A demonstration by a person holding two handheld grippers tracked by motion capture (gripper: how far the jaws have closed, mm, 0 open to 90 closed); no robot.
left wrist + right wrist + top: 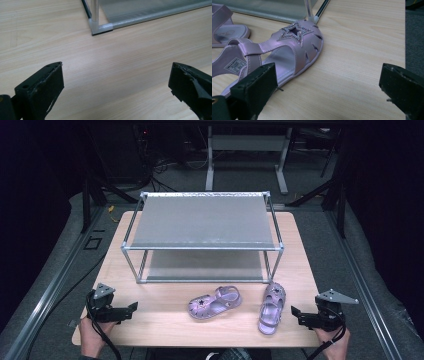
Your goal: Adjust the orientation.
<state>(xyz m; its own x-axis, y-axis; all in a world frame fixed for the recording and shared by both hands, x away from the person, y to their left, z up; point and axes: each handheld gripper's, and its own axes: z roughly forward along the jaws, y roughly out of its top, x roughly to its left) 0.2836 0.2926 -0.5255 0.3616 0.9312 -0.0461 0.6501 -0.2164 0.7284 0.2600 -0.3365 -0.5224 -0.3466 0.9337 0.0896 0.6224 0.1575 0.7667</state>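
Sandals, two, lilac, lie on the wooden table [165, 320] in front of the two-tier metal rack [202, 237]. Left sandal [215, 302] lies slantwise near the table's middle, star-trimmed toe toward the left gripper's side. Right sandal [271, 307] lies just beside the rack's front right leg, toe pointing at the rack, heel toward the person.

Left gripper [134, 308] rests at the table's near left edge, held in the person's hand; jaws stand wide apart, bare tabletop between them. Its own view shows the rack's front left foot [101, 28] ahead.

Right gripper [295, 313] sits at the near right edge, jaws likewise spread wide and gripping nothing. In its own view the right sandal [287, 52] lies just ahead of one jaw; contact cannot be told.
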